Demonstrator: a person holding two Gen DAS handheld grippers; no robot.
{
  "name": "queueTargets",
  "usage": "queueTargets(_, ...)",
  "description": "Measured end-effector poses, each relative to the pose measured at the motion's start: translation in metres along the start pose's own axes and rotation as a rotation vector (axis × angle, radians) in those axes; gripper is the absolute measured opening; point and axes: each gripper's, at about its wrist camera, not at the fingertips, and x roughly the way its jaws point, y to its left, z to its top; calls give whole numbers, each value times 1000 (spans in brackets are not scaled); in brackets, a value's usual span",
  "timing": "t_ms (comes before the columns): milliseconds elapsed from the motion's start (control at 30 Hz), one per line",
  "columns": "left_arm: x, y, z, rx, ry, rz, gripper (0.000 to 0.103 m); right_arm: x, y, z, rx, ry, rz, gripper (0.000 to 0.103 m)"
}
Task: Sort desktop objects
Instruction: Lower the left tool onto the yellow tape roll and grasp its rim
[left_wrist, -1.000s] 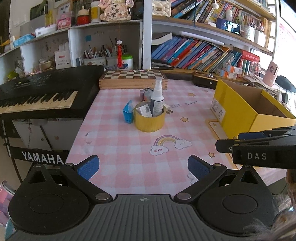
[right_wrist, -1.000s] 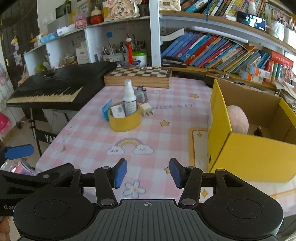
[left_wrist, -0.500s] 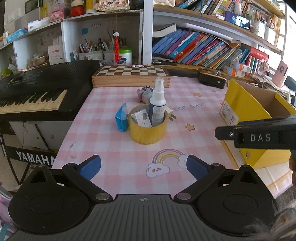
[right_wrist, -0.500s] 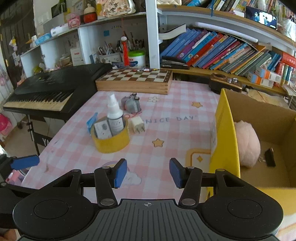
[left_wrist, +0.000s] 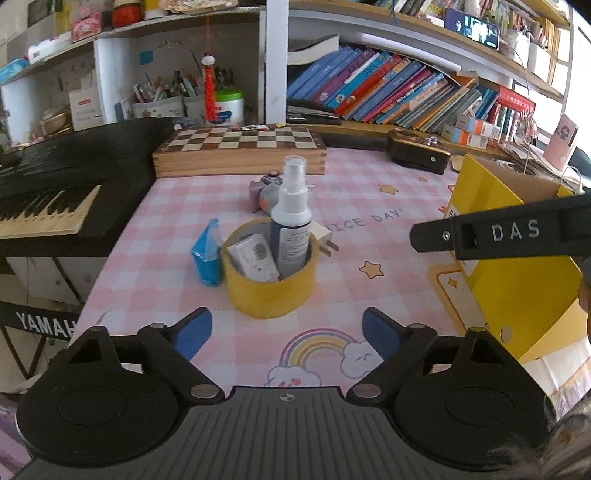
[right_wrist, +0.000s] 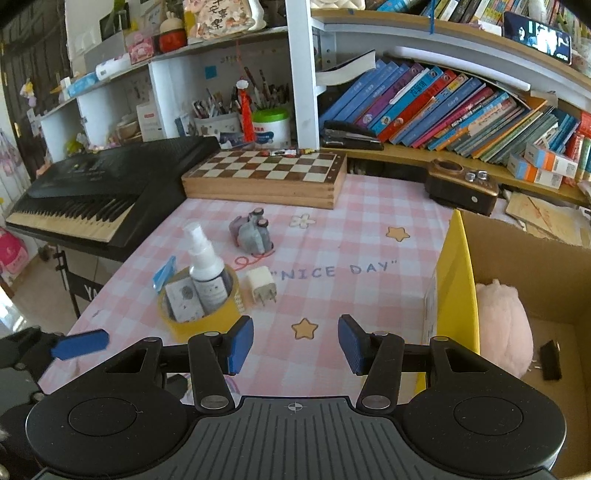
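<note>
Both grippers hover over the desk, nothing picked up

The left gripper (left_wrist: 282, 328) has its jaws wide and faces the yellow tape roll (left_wrist: 269, 291), which holds a spray bottle (left_wrist: 291, 221) and a small card. The right gripper (right_wrist: 295, 345), jaws parted and empty, hangs between the white charger (right_wrist: 261, 287) and the yellow box (right_wrist: 456, 295), probably the drop-off.

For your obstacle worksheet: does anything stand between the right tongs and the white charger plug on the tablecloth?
Nothing visible does. The right tongs are open, and only bare tablecloth lies before the white charger plug.
</note>
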Motion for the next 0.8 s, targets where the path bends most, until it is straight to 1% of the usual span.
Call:
queueTargets(300, 33, -7, 10, 20, 2, 25, 86, 11, -3, 14, -29, 7, 62, 51)
queueTargets(500, 55, -1, 17, -27, 6, 41, 86, 20, -1, 25, -55, 5, 87, 51)
queueTargets(567, 64, 1, 18, -39, 13, 48, 83, 23, 0, 27, -63, 9, 93, 51)
queueTargets(700, 79, 7, 22, -87, 21, 59, 83, 27, 1, 31, -77, 14, 101, 51)
queueTargets(800, 88, 10, 24, -103, 18, 59, 84, 30, 1, 32, -76, 21, 98, 51)
